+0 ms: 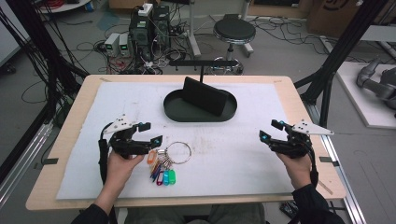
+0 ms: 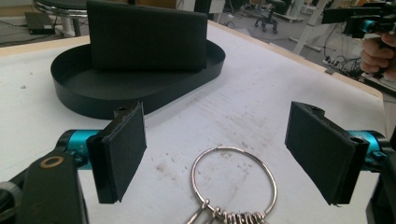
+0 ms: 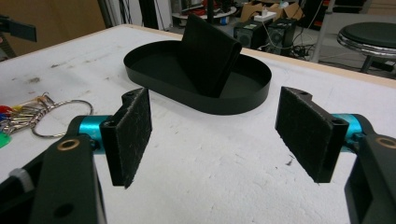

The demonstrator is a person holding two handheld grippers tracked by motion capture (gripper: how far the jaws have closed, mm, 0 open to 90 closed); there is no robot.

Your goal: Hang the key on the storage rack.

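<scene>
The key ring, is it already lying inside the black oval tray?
No, the key ring lies on the white mat in front of the black oval tray, near the open left gripper.

This was a robotics lab — computer towers [image 1: 149,28] and tangled cables [image 1: 70,46] sat upper left, a grey robot arm [image 1: 376,81] at right.

Wide-apart left gripper [image 2: 215,154] straddling key ring [image 2: 234,181] on white mat [image 2: 261,102], black oval tray [image 2: 135,93] beyond.
</scene>
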